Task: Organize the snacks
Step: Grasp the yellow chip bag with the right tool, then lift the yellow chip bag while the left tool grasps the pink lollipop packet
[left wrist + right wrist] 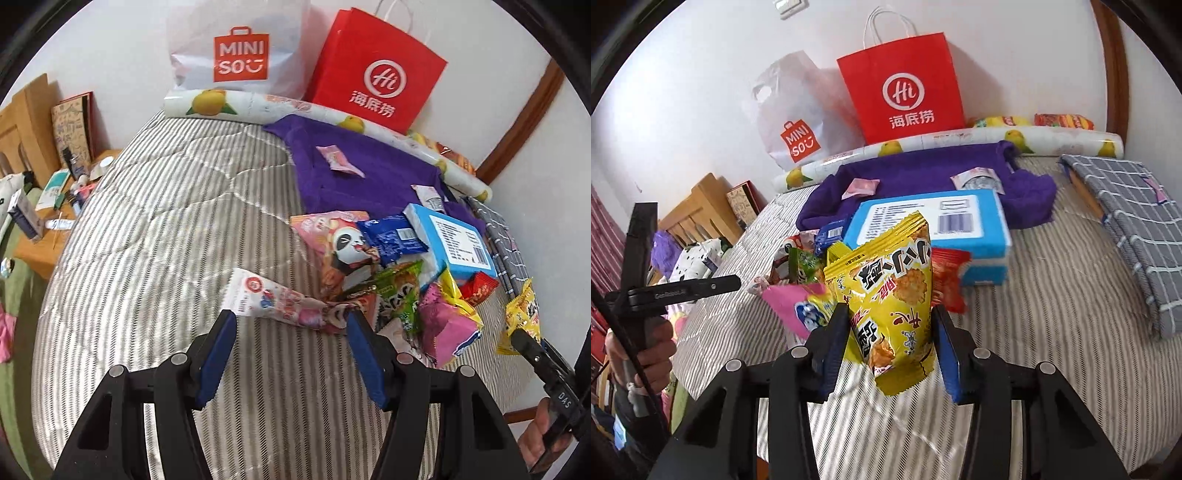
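The right gripper (890, 332) clamps a yellow rice-cracker bag (886, 295), lifted just in front of the snack pile (388, 277). The left gripper (290, 325) gapes wide beside that pile, empty. Sorting is underway; next, I judge, comes carrying the bag clear of the pile.

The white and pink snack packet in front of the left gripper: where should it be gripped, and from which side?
Grip the white and pink snack packet at its free white sealed end, coming from the near left. That end is flat, thin and lies bare on the striped bedcover; the other end runs into the snack pile. The left gripper is open and already faces it.
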{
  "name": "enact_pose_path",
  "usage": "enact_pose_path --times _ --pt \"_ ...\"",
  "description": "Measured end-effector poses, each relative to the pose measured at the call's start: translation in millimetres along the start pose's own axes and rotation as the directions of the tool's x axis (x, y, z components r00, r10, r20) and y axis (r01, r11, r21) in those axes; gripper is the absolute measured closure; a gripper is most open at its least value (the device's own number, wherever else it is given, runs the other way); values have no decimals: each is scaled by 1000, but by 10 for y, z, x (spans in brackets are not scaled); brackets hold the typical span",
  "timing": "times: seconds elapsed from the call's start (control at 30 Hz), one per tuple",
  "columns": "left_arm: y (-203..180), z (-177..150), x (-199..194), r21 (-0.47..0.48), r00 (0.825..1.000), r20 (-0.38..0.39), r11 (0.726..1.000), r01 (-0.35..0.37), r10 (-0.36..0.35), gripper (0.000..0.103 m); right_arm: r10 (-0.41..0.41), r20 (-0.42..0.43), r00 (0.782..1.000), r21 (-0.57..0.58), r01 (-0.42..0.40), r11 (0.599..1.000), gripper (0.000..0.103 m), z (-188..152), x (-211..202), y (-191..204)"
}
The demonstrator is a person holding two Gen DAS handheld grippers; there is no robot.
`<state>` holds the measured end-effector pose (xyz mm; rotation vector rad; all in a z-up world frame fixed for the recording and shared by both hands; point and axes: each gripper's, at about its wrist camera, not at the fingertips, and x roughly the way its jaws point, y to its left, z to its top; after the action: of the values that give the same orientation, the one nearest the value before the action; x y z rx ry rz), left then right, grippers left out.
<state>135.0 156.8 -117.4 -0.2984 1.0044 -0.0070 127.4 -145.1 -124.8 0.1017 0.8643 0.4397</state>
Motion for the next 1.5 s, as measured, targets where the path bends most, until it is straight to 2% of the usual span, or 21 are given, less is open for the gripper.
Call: enact_pose_path --times 0.2,0.33,0.53,0.7,0.87,0.9,1.1,1.2,1.27,1.3,1.33,1.37,1.4,1.5 --pt "-104 115 134 50 999 37 999 1 -3 43 -43 -5 999 -25 43 999 58 -146 -120 -165" --pt "-172 178 255 97 999 33 995 35 -38 43 -70 -8 998 -27 70 997 58 -251 -116 -278" --pt "-205 191 516 117 998 -17 991 63 -61 43 -96 -21 995 5 96 995 58 -348 -79 -471" --pt "-246 122 521 155 997 -32 985 76 -72 39 -102 -25 995 31 102 994 58 -356 -27 -555" --pt "-296 -47 558 176 987 -125 976 127 -106 39 -104 -32 994 32 105 994 58 -359 39 -562" --pt "-309 -97 520 191 990 -102 975 116 -98 38 -103 -31 994 32 104 994 58 -359 38 -563" --pt "-448 -309 437 286 993 -107 955 79 -50 38 -109 -26 994 20 110 994 58 -369 13 -547" --pt "-502 -370 427 322 997 -72 946 26 -3 39 -104 -27 994 25 105 994 58 -370 20 -555" --pt "-528 -405 422 336 998 -34 941 -32 46 47 -108 -24 994 22 108 994 57 -372 22 -549" --pt "-530 -422 414 338 998 -6 939 -63 70 55 -118 -23 993 15 118 993 57 -374 21 -538" --pt "-533 -440 408 337 997 16 938 -80 79 64 -130 -23 991 5 130 992 56 -378 22 -525" --pt "-526 -426 406 335 997 22 939 -83 80 67 -140 -23 990 -6 140 990 55 -381 21 -513" --pt "-511 -417 393 329 997 27 941 -81 77 75 -143 -22 989 -14 143 990 55 -385 23 -506" --pt "-478 -396 393 321 994 50 941 -104 93 80 -134 -28 991 -4 134 991 55 -386 51 -527"
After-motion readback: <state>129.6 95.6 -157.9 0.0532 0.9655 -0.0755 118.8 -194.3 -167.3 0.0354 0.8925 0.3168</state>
